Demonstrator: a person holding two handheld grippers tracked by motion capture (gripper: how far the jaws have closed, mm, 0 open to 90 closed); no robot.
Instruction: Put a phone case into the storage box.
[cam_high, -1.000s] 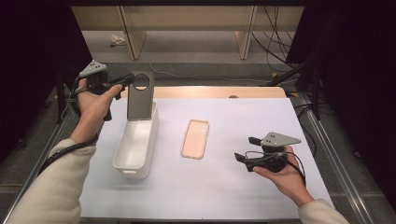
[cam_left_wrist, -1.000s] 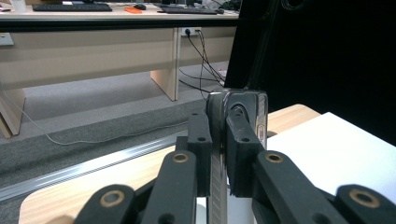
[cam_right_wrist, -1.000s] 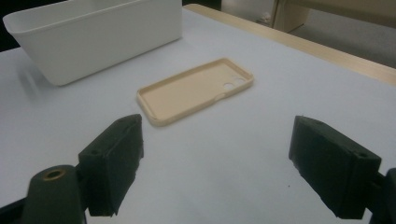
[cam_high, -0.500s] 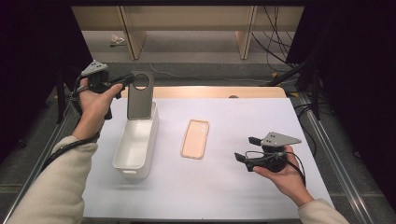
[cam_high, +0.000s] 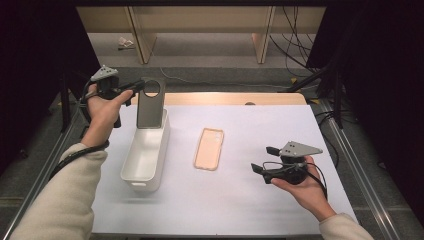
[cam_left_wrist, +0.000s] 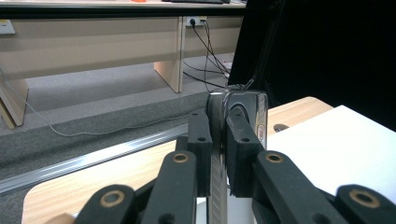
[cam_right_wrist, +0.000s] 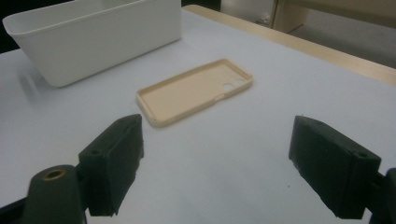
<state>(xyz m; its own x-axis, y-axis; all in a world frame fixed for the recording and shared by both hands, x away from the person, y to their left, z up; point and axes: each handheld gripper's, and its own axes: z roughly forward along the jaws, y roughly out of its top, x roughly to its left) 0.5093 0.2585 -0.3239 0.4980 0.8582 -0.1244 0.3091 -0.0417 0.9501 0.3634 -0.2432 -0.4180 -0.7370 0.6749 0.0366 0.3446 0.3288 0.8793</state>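
Nothing has shifted since the earlier frames — both hands and every object sit where they were.

Left tool (cam_high: 134, 88) is clamped on the top edge of a phone (cam_high: 150, 105), which stands upright at the far end of the white bin (cam_high: 145, 157). From above the phone is a flat grey slab with rounded corners and a large round ring near its top. In the left gripper view it appears edge-on: a thin, glossy metal rim pinched between the two matte black pads (cam_left_wrist: 201, 154). Its lower end is hidden inside the bin, so whether it touches the bottom cannot be told.

Bin: smooth plastic, long, rounded rectangle, walls flaring slightly.

Phone case (cam_high: 209, 148) lies flat on the white counter (cam_high: 240, 210) between the bin and the right tool (cam_high: 260, 159), open side up — beige, soft-looking, raised lip, cut-out holes at one end.

Right tool: jaws wide apart, holding nothing, low over the counter. Its far jaw is cut off at the frame edge in the right gripper view.
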